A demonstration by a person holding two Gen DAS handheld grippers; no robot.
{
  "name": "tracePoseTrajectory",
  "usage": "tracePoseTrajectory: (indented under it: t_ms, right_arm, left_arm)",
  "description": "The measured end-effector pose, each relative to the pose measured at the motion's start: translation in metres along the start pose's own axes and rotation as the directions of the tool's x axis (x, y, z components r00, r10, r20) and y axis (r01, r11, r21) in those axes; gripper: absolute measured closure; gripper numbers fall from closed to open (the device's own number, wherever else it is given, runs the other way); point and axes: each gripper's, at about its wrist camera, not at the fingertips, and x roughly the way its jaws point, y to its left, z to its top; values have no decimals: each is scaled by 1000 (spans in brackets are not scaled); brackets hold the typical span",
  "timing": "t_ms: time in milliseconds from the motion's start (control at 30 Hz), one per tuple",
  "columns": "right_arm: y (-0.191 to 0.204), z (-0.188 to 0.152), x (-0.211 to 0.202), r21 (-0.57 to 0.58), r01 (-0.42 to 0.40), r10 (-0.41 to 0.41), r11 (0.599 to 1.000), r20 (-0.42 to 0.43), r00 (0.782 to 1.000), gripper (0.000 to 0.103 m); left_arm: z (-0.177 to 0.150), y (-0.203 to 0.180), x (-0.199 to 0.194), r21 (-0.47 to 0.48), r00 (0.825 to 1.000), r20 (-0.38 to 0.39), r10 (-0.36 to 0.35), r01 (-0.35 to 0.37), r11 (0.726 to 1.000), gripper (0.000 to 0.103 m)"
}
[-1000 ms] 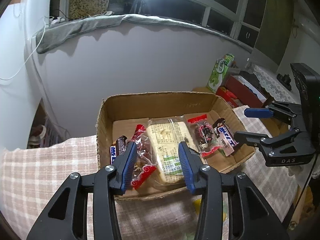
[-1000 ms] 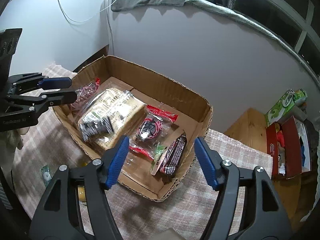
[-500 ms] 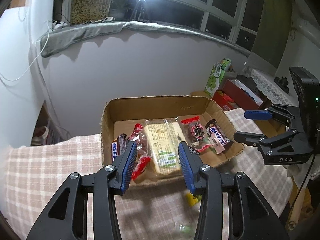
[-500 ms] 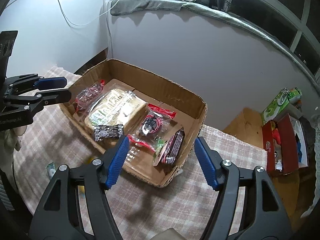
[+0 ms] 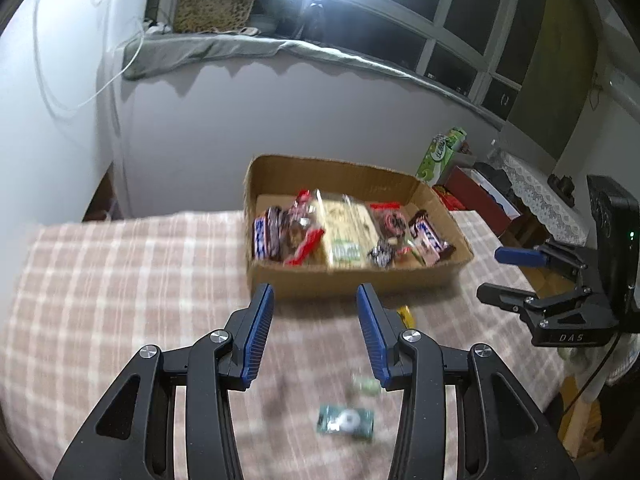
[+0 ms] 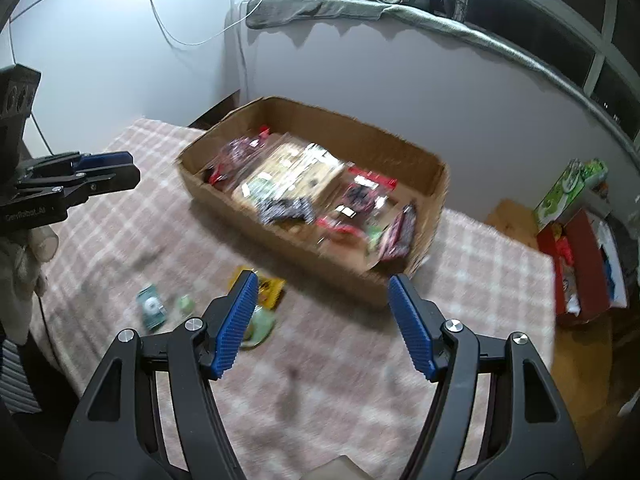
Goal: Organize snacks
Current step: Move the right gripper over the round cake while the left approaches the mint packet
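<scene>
A cardboard box [image 5: 360,280] [image 6: 434,168] on the checked tablecloth holds several wrapped snacks: a large clear biscuit pack [image 5: 344,232] [image 6: 296,172], chocolate bars [image 5: 264,236] and red-edged packets [image 6: 360,192]. In front of the box lie loose snacks: a yellow packet [image 6: 268,286] [image 5: 406,314], a green round candy [image 5: 366,384] [image 6: 186,302] and a dark green packet [image 5: 346,420] [image 6: 150,306]. My left gripper [image 5: 314,300] is open and empty, above the cloth in front of the box. My right gripper [image 6: 320,284] is open and empty, over the loose snacks' right side.
The checked tablecloth [image 5: 120,280] covers the table up to a grey wall behind the box. To the right stand a green carton [image 5: 440,156] [image 6: 568,188] and a red box [image 6: 580,260] on a lower wooden surface.
Both grippers have pulled back and up from the box, which now looks smaller and farther. The loose snacks on the cloth have come into view. Both stay open.
</scene>
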Motion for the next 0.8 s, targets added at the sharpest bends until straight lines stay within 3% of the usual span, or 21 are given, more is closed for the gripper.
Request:
tracePoseTrajectory:
  t_ms: [400,800]
  right_arm:
    - [35,-45,13,65,-50,51,997,-8,999,33]
    - [48,-53,41,55,-35,37,998,-43,998,33]
  left_arm:
    - [-65,-15,-1,-9,998,-56,-5,4,1000,61]
    - [-87,-23,15,15,994,-110,2,0,1000,56]
